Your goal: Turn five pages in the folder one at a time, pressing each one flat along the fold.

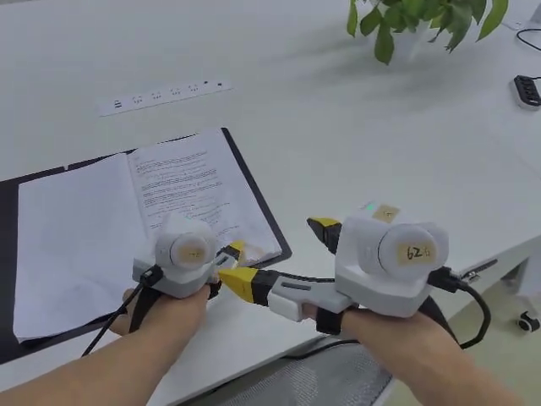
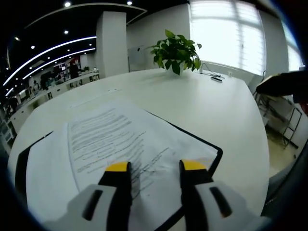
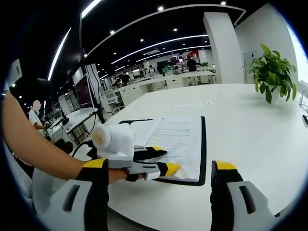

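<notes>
An open black folder lies on the white table, with a printed page on its right side and a blank page on its left. My left gripper is open at the printed page's near right corner. In the left gripper view its yellow-tipped jaws stand apart over the printed page, nothing pinched between them. My right gripper is open wide just right of the folder, off the paper. In the right gripper view the left gripper sits at the page corner.
A white power strip lies beyond the folder. A potted plant stands at the far right, and a black device at the right edge. The table's near edge runs under my hands. A person sits at distant desks.
</notes>
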{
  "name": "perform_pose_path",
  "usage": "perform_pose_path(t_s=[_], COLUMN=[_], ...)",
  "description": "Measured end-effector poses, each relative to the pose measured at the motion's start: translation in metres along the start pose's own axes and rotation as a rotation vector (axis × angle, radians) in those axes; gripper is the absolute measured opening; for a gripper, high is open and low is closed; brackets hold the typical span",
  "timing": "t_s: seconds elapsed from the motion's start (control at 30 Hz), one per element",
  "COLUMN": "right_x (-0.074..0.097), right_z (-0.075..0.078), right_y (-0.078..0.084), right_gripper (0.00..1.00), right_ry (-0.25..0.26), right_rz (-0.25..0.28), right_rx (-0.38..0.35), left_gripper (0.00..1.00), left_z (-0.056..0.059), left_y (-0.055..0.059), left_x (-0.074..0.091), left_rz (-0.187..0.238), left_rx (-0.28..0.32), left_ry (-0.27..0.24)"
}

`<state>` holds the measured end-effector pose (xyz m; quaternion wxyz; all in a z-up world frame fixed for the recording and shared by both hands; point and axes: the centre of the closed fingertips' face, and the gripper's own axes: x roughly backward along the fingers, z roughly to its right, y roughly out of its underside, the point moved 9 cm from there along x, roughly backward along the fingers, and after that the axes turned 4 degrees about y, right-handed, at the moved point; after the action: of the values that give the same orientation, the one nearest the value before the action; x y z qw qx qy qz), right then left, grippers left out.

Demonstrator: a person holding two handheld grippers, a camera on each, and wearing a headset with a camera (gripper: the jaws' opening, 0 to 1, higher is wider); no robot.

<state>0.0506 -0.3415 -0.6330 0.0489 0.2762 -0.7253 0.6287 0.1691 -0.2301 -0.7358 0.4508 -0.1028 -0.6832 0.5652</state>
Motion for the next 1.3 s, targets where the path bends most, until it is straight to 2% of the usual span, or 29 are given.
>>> perform_pose_path(t_s=[0.4,0.47,0.7,0.97,1.03,1.1,1.2,1.3], right_x=[-0.001,-0.002,-0.004,-0.011,-0.014,-0.018,-0.027,-0.035], right_z=[0.000,0.001,0.001,0.005,0.006,0.009,0.012,0.017], right_y=[0.002,0.002,0.003,0.001,0.002,0.001,0.004,0.008], right_gripper=[0.87,0.87,0.86,0.83,0.80,0.77,0.70,0.62], right_ry=[-0.001,0.001,0.002,-0.007,-0.014,-0.018,-0.051,-0.071], right_rz=[-0.022,-0.026,-0.035,-0.058,-0.073,-0.084,-0.133,-0.171], right_rx=[-0.001,-0.003,-0.002,-0.030,-0.074,-0.079,-0.198,-0.271], left_gripper=[0.32,0.28,0.23,0.19,0.19,0.19,0.18,0.18], left_z=[-0.002,-0.002,-0.005,-0.007,-0.007,-0.008,-0.009,-0.009], left_y=[0.000,-0.001,0.001,0.002,0.002,0.003,0.003,0.003], left_x=[0.001,0.001,0.002,0.003,0.003,0.004,0.004,0.004], left_rz=[0.006,0.011,0.014,0.018,0.020,0.022,0.025,0.027], left_rx=[0.009,0.004,0.014,0.030,0.031,0.030,0.025,0.028], left_ry=[0.006,0.007,0.006,0.012,0.014,0.017,0.022,0.024])
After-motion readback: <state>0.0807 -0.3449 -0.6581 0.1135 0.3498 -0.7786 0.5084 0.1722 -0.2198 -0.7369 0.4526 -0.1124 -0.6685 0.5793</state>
